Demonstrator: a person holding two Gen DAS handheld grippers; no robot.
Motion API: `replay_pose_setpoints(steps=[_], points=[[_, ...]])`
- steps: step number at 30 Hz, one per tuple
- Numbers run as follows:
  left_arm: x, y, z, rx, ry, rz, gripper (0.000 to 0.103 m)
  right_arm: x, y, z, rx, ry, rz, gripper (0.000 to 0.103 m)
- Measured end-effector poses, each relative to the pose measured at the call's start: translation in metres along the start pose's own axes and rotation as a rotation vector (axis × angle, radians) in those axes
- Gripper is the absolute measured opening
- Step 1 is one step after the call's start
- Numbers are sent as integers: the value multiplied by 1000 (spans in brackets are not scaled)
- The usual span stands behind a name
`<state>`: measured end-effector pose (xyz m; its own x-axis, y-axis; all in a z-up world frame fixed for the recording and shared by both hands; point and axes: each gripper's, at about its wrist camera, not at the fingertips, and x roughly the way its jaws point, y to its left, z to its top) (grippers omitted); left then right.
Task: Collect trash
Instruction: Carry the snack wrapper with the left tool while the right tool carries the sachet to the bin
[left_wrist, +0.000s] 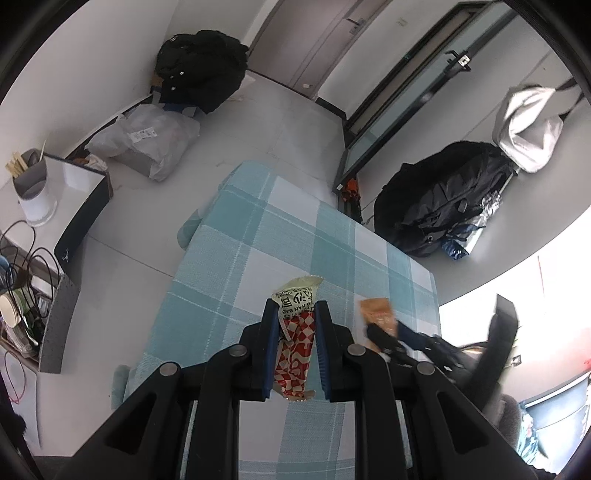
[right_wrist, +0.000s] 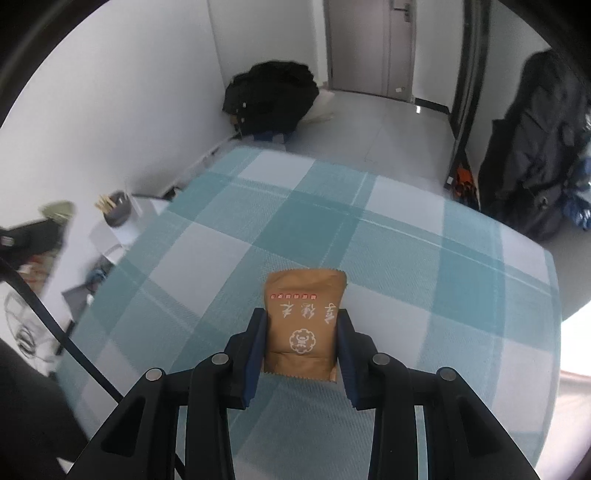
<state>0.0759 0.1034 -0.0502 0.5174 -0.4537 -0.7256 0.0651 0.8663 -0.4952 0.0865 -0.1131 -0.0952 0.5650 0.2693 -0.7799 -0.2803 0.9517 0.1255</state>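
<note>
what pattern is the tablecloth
Teal and white plaid tablecloth, clearest in the right wrist view.

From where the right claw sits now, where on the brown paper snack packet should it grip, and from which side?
Grip the brown paper snack packet across its two long side edges near the lower half, coming from its crimped near end. It is flat and soft, so an edge-to-edge pinch suits it. The right claw already clamps it that way, above the checked teal tablecloth.

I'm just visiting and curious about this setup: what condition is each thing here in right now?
Left tongs: shut on the red-checked wrapper.
Red-checked wrapper: crumpled, clamped, sticking out past the fingertips.
Right tongs: shut on the brown packet.
Brown packet: flat, gripped at both side edges.
Checked tablecloth: spread flat.
Door: closed.
</note>
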Motion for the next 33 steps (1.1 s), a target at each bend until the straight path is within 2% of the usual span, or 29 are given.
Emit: replay_pose_setpoints(steps=[8, 11, 17, 22, 24, 27, 33], points=[[9, -50, -8, 105, 28, -39, 14, -99, -39, -6, 71, -144, 38, 35], [12, -90, -11, 166, 50, -105, 14, -146, -59, -9, 93, -213, 24, 35], [24, -176, -26, 298, 119, -198, 14, -239, -119, -25, 170, -337, -53, 35], [49, -245, -48, 413, 204, -268, 14, -299, -185, -58, 287, -398, -152, 35], [64, -267, -58, 451, 244, -279, 14, -315, -215, -78, 352, -406, -196, 35], [94, -300, -76, 510, 322, -289, 14, -327, -258, -112, 480, -403, -218, 35], [161, -333, -110, 539, 499, -274, 14, -302, -323, -181, 685, -319, -216, 35]])
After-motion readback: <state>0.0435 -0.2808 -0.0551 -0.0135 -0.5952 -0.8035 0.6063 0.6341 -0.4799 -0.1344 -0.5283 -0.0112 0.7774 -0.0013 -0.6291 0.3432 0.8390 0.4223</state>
